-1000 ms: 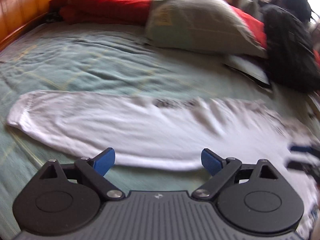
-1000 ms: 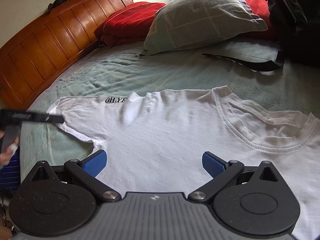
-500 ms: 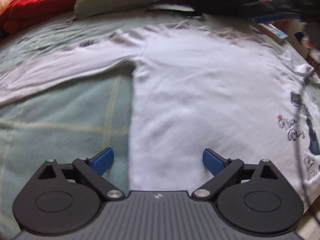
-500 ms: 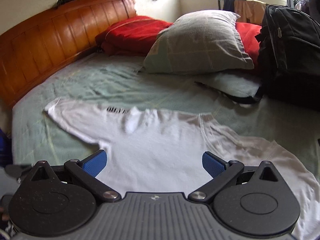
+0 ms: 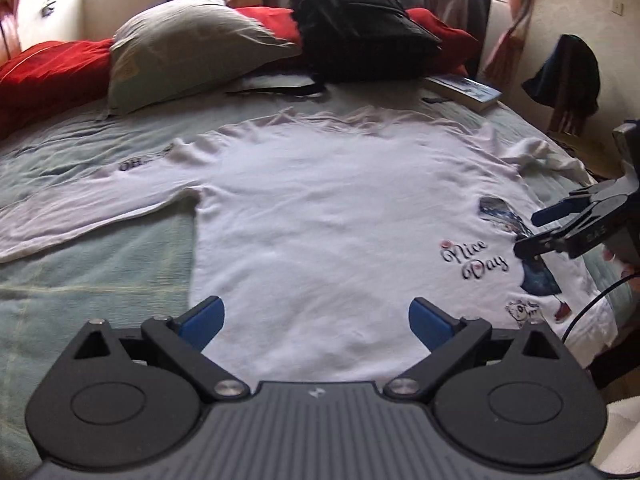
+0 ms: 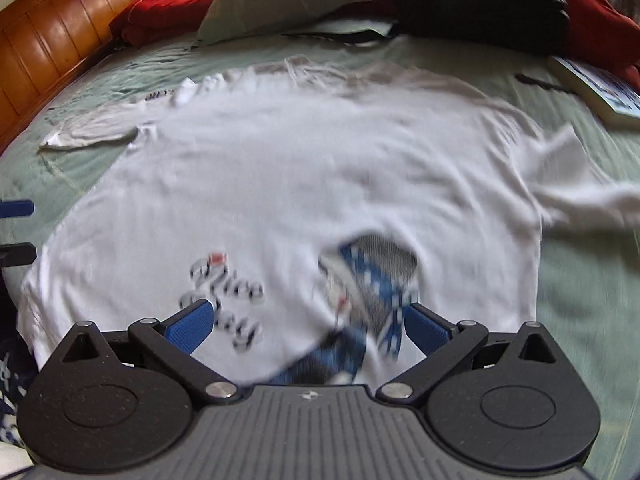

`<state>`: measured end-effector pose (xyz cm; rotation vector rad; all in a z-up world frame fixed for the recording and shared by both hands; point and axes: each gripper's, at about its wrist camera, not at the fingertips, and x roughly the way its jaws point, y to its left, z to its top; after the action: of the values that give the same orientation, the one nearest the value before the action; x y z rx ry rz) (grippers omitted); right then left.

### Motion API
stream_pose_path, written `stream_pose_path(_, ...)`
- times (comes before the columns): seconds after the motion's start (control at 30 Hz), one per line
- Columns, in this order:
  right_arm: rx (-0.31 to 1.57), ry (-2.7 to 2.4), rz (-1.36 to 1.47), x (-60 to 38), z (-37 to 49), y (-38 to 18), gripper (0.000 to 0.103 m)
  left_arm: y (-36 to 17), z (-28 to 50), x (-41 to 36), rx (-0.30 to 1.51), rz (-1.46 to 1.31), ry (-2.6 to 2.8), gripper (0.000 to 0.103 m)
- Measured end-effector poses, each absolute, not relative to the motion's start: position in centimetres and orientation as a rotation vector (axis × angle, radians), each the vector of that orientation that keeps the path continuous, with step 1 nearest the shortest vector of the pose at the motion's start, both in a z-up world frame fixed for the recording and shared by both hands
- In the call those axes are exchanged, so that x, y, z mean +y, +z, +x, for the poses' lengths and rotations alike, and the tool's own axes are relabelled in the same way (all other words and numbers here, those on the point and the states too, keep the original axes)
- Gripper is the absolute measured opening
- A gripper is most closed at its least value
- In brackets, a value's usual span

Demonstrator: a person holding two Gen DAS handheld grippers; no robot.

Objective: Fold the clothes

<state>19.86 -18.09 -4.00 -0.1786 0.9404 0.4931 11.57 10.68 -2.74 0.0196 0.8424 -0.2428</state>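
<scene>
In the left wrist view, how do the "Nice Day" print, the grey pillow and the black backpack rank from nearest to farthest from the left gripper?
From the left gripper:
1. "Nice Day" print, on the white T-shirt, ahead to the right.
2. Grey pillow, far left, beyond the shirt's collar.
3. Black backpack, centre rear, at about the pillow's depth; too close to rank surely.

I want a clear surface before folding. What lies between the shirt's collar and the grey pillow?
Mostly bare green bedsheet; in the left wrist view nothing separates the white T-shirt from the grey pillow, though a black strap lies nearby.
</scene>
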Motion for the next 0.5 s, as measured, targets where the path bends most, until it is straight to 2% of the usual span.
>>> stream_pose_path(0.2, 0.898, 0.443, -0.220, -18.4, 15.3, -6.4, 0.103, -7.2, 8.7, 8.5, 0.944, 0.083, -0.221, 0.099)
stream_pose_path(0.5, 0.819, 0.436, -0.202, -19.7, 11.8, -8.5, 0.103, -6.0, 2.7, 9.5, 0.916, 0.101, -0.111, 0.099)
